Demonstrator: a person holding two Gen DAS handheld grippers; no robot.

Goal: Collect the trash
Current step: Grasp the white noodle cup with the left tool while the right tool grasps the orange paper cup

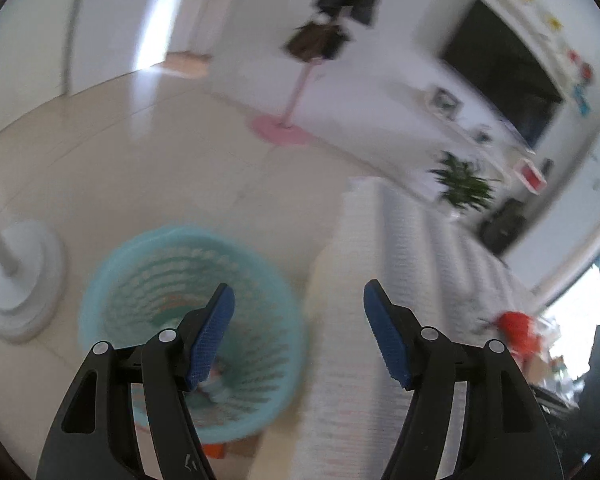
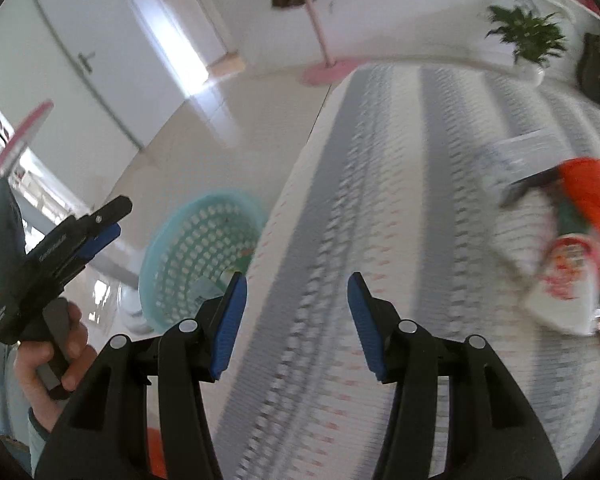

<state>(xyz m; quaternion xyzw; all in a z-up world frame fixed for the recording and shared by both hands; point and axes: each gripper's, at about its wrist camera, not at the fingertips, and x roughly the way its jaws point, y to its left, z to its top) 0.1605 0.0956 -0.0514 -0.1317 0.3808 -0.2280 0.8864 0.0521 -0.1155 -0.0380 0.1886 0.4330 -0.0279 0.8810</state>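
While tilted down toward the floor, spread apart with nothing between the blue pads: left gripper (image 1: 298,292). Likewise parted and pinching nothing, over the edge of the striped tablecloth (image 2: 380,160): right gripper (image 2: 297,280). Seen also from the right wrist view, at lower left, a left hand (image 2: 72,344) wrapped around the grey handle of the other tool. Just beyond and below the left jaws, standing on the pale tiled floor (image 1: 140,160) close beside the table's corner: a turquoise slotted basket (image 1: 100,280), with some scraps of trash (image 1: 216,384) at its bottom, too blurred to name. More trash still lying on the cloth, well apart from both tools, toward the right: a red packet (image 2: 588,192) and, beside it, a white printed wrapper (image 2: 568,288). Left of the basket, on the floor, the round white base of a stand (image 1: 20,280). Farther off, a pink pole on a pink disc foot (image 1: 280,128) against the white wall. Beyond the far end of the table, a leafy potted plant (image 1: 464,184). Farthest, a dark television screen (image 1: 508,80) on the wall and a white door (image 2: 88,60) with a lever handle.
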